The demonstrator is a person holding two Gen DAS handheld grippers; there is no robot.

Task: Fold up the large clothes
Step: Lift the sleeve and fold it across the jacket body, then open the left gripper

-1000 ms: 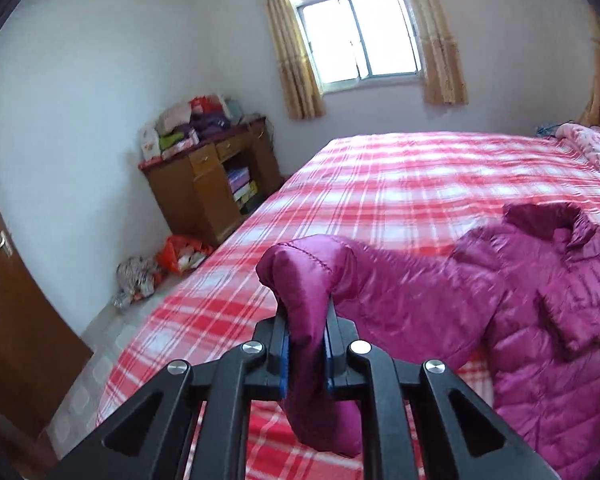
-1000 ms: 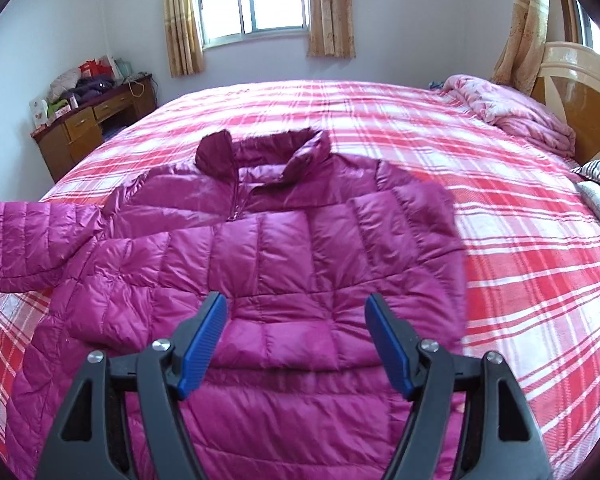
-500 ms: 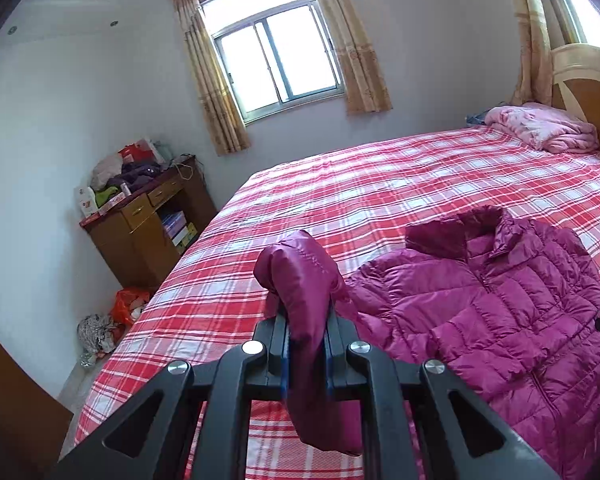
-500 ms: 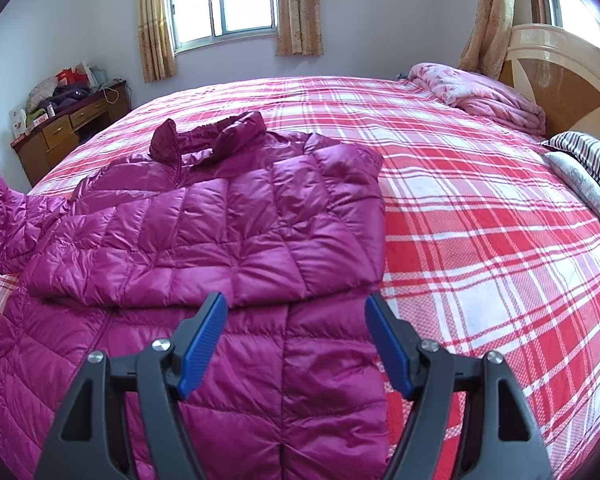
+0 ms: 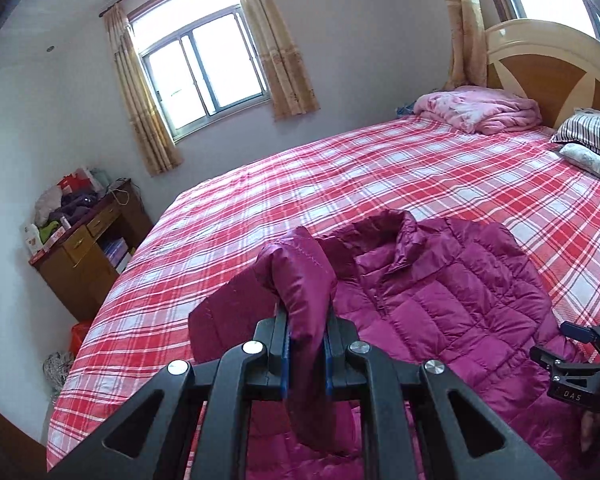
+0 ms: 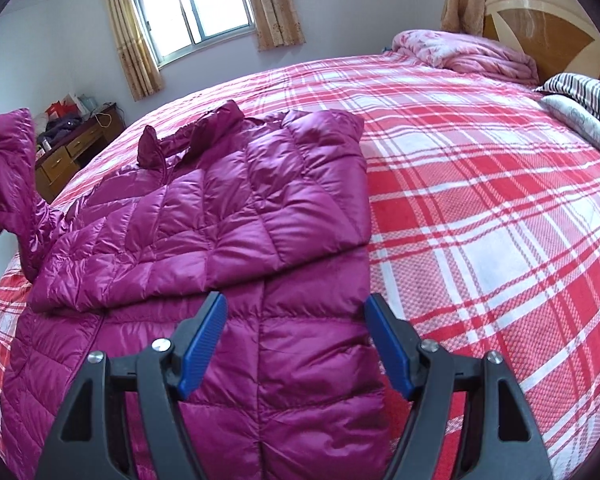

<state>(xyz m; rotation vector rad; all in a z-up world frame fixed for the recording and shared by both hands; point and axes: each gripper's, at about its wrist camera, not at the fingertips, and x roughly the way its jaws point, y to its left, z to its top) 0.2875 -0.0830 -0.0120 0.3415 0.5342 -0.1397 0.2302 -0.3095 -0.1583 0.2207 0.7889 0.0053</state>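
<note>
We see a magenta quilted down jacket (image 6: pixel 228 216) lying face up on the red-and-white plaid bedspread (image 6: pixel 480 208), its collar (image 5: pixel 392 228) toward the window (image 5: pixel 204 72) and its hem nearest us. One sleeve (image 6: pixel 204 240) is folded across the chest, running diagonally from the shoulder down toward the far side of the body. The left gripper (image 5: pixel 306 344) is clenched on the other sleeve's cuff (image 5: pixel 304 280), the fabric pinched between the two blue pads with its end drooping down below them, and that sleeve is lifted off the bed, arching up from the jacket's shoulder. From the right wrist view the lifted sleeve shows at the left edge, raised above the bedspread. The right gripper (image 6: pixel 298 344) hangs just above the lower part of the jacket with its jaws spread wide and nothing between the blue pads (image 6: pixel 204 340). At the head of the bed we see a folded pink quilt (image 5: pixel 480 108), a striped pillow (image 5: pixel 592 136) and the wooden headboard (image 5: pixel 540 60). A cluttered wooden desk (image 5: pixel 84 248) stands against the wall beside the bed, under the curtained window.
</note>
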